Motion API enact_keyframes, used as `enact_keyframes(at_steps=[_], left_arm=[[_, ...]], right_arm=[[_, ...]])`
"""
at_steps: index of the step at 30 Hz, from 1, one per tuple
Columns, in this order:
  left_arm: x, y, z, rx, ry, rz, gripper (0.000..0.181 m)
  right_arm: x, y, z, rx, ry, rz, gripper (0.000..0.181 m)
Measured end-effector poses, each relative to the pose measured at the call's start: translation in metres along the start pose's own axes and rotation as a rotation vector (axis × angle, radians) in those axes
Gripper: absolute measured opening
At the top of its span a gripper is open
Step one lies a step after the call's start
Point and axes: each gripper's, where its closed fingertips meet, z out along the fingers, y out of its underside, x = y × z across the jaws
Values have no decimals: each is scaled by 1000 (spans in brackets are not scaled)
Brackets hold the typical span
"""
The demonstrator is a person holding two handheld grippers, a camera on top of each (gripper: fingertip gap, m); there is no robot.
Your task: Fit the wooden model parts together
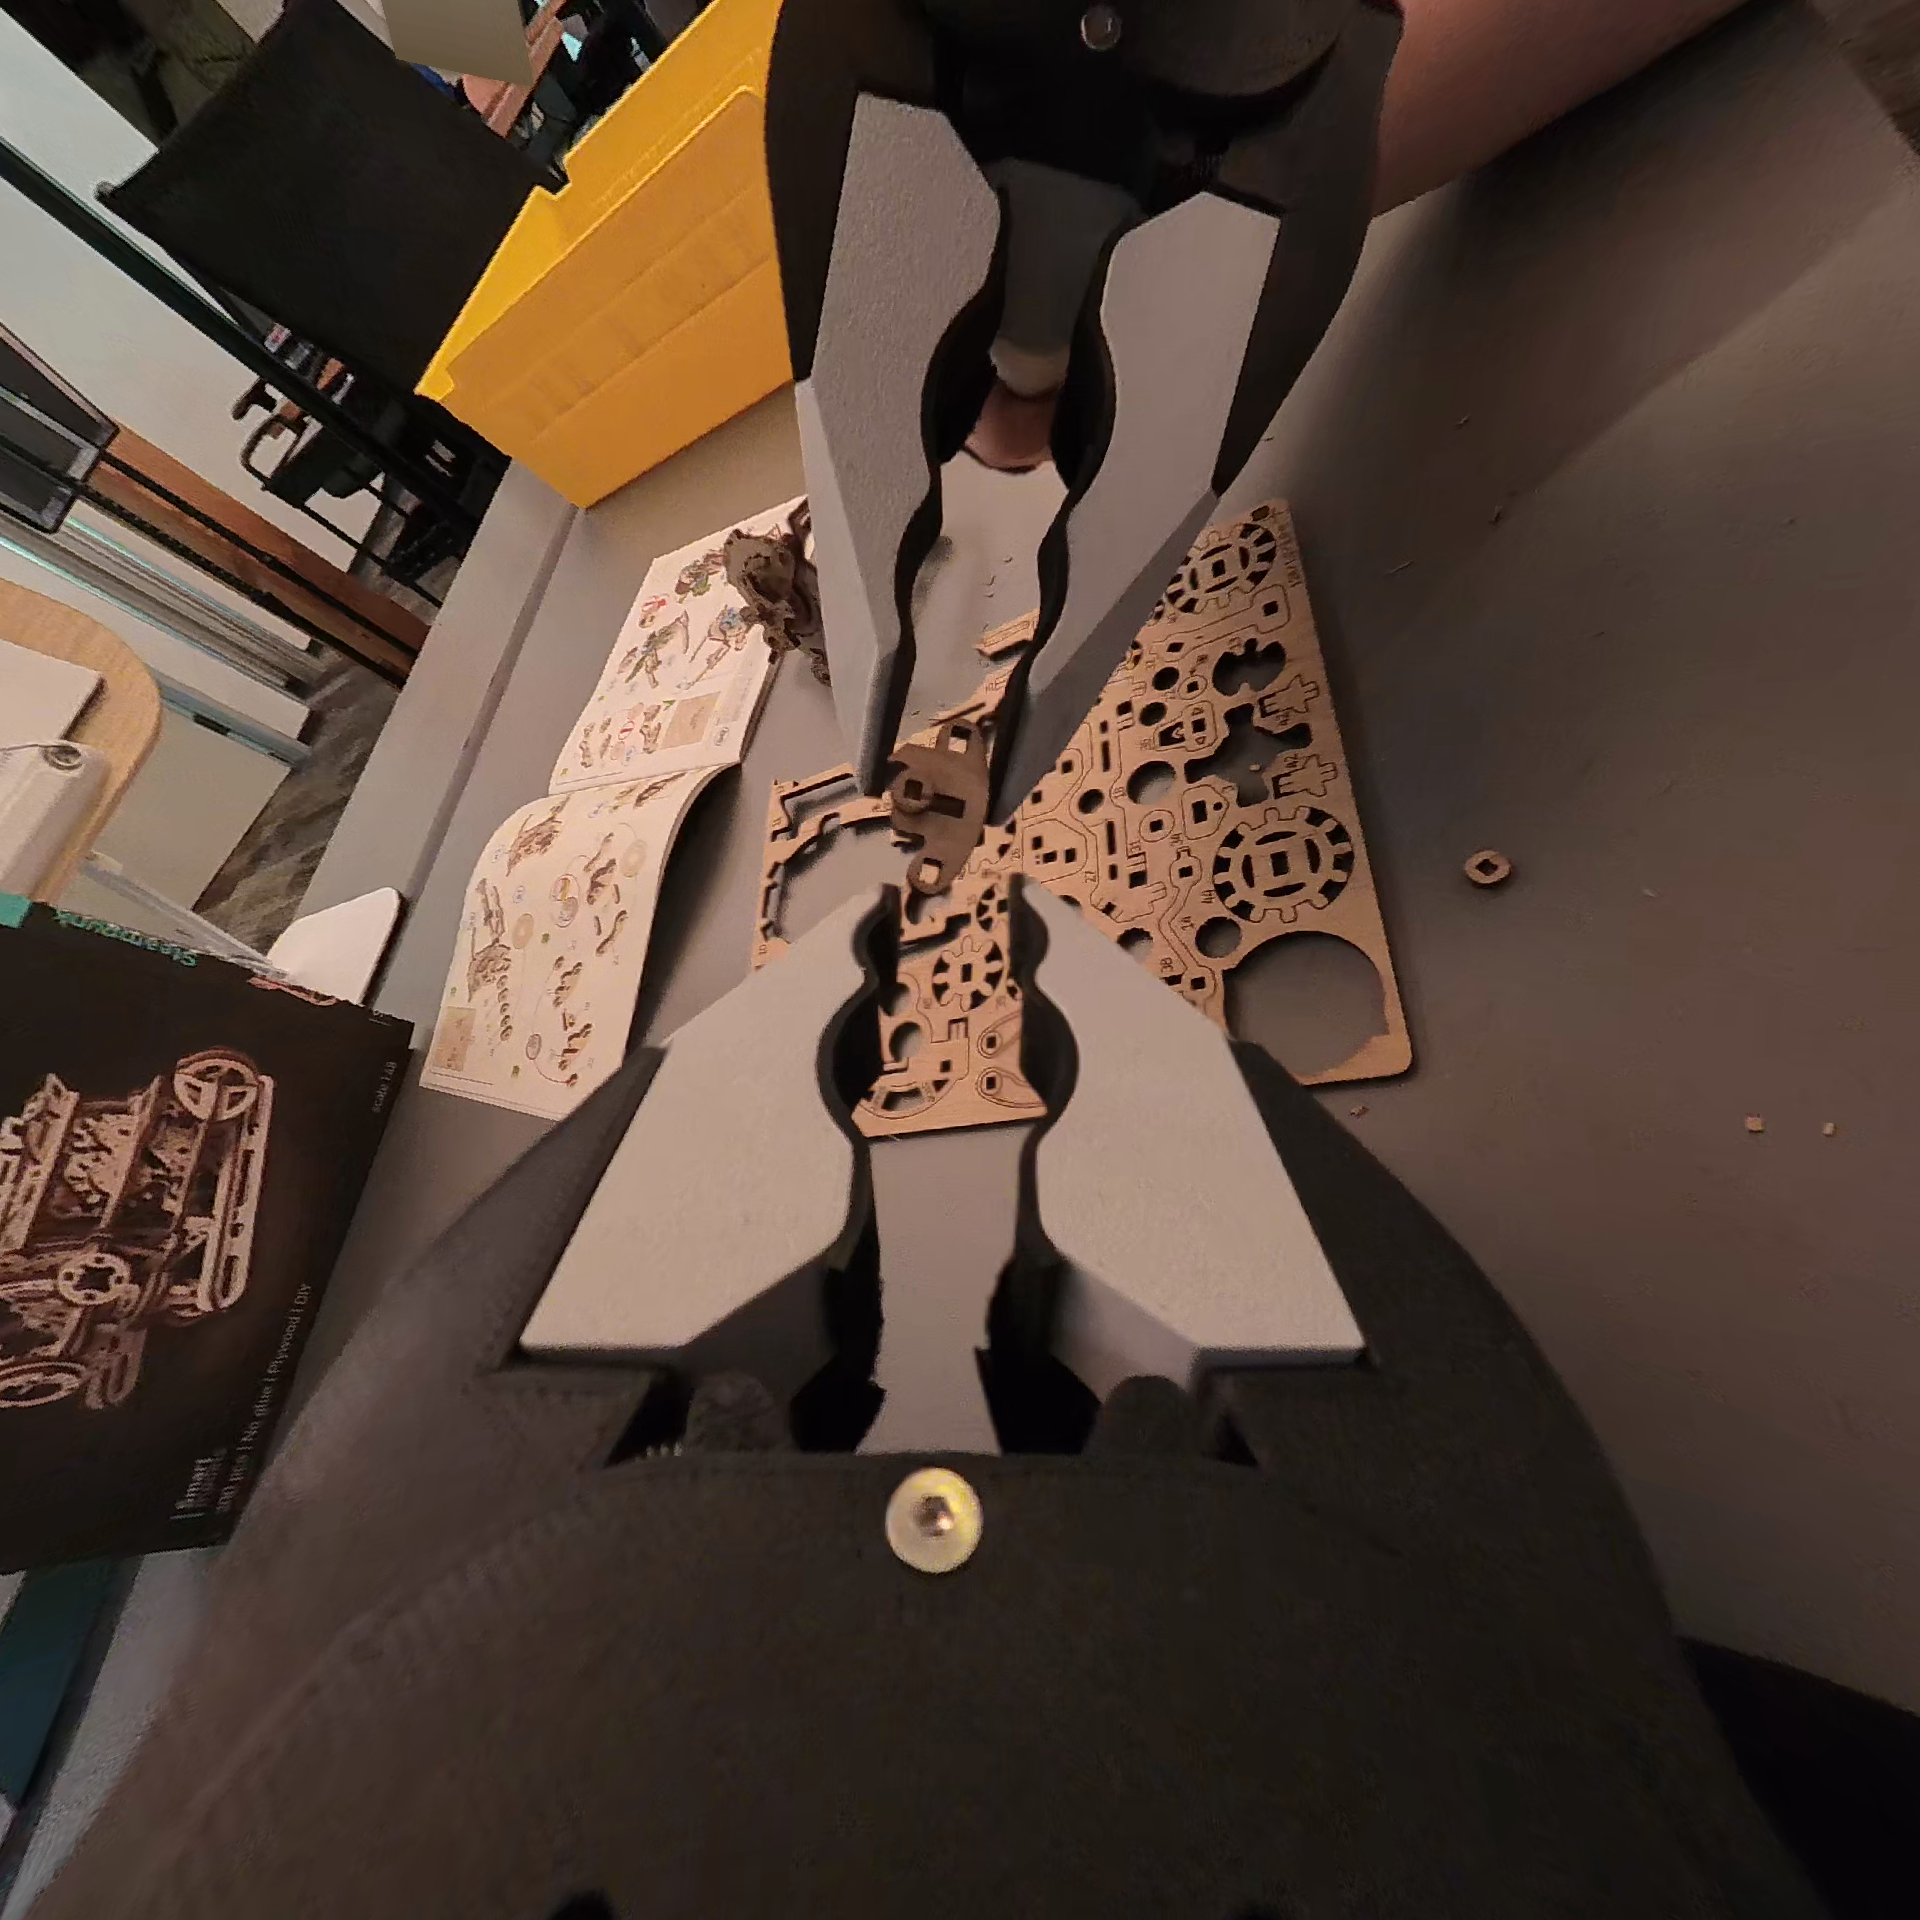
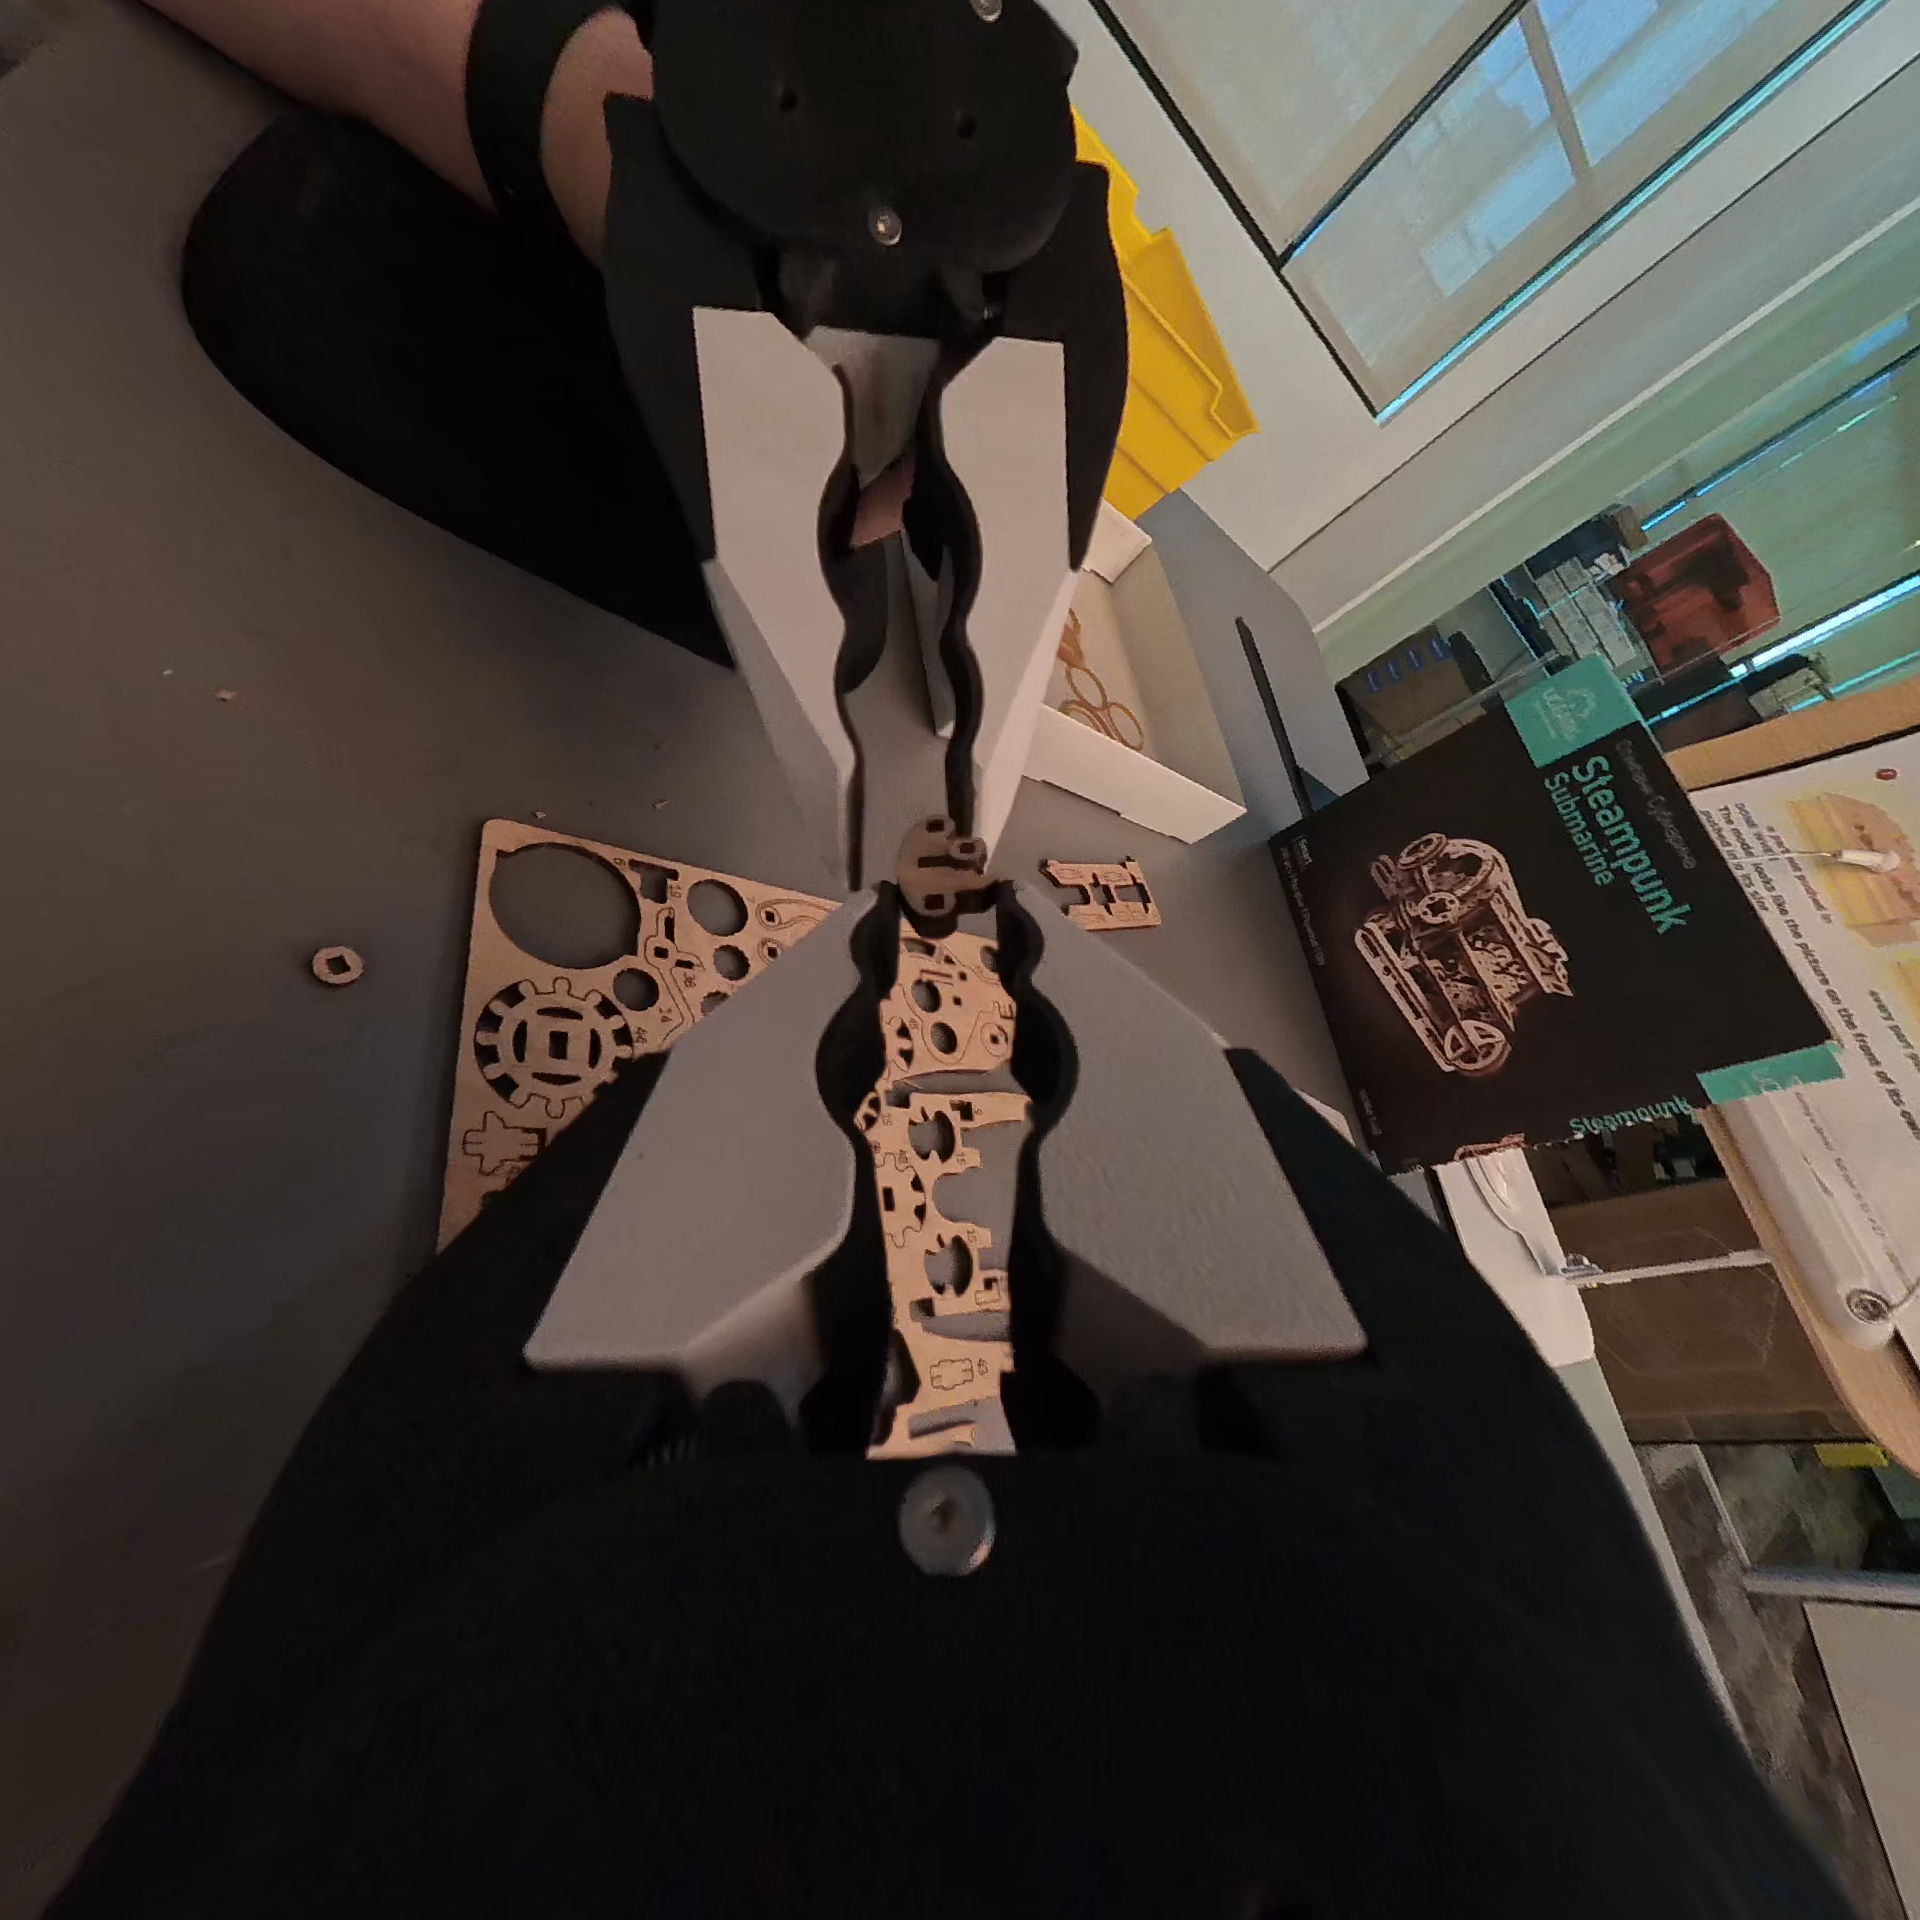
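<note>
**Right gripper pinches wooden part; left gripper parted just below it**

Left wrist view: the left gripper [image 1: 951, 894] points forward over the grey table [image 1: 1621, 644], jaws parted by a narrow gap, nothing between the tips. The wooden part [image 1: 935, 805] hangs just beyond those tips, apart from them in this view.

The right gripper [image 1: 935, 774] comes in from the far side, fingers angled down toward the camera, tips closed on the part's upper end. A bare forearm [image 1: 1558, 94] lies behind it along the table.

Right wrist view: right gripper [image 2: 945, 899] with tips drawn near together, the part [image 2: 940, 868] held between them at their very end. The left gripper [image 2: 914, 831] faces it from above, tips slightly apart, right beside the part; contact cannot be told.

Under both grippers lies a punched plywood sheet [image 1: 1278, 831], flat on the table. A small wooden ring [image 1: 1488, 868] sits well apart from the sheet. An open instruction booklet [image 1: 582, 894] lies beside the sheet, with a dark kit box [image 1: 156, 1226] and a yellow bin [image 1: 644, 312] farther off.
</note>
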Motion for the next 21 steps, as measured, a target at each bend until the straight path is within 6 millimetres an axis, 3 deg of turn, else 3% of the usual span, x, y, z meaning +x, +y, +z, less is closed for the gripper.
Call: enact_keyframes(at_steps=[3,21], left_arm=[[-4,-2,-1,5,-33,13,27],[2,1,2,-30,-43,96,16]], right_arm=[[0,3,0,-27,10,-29,17],[-9,0,3,-39,-10,-71,16]])
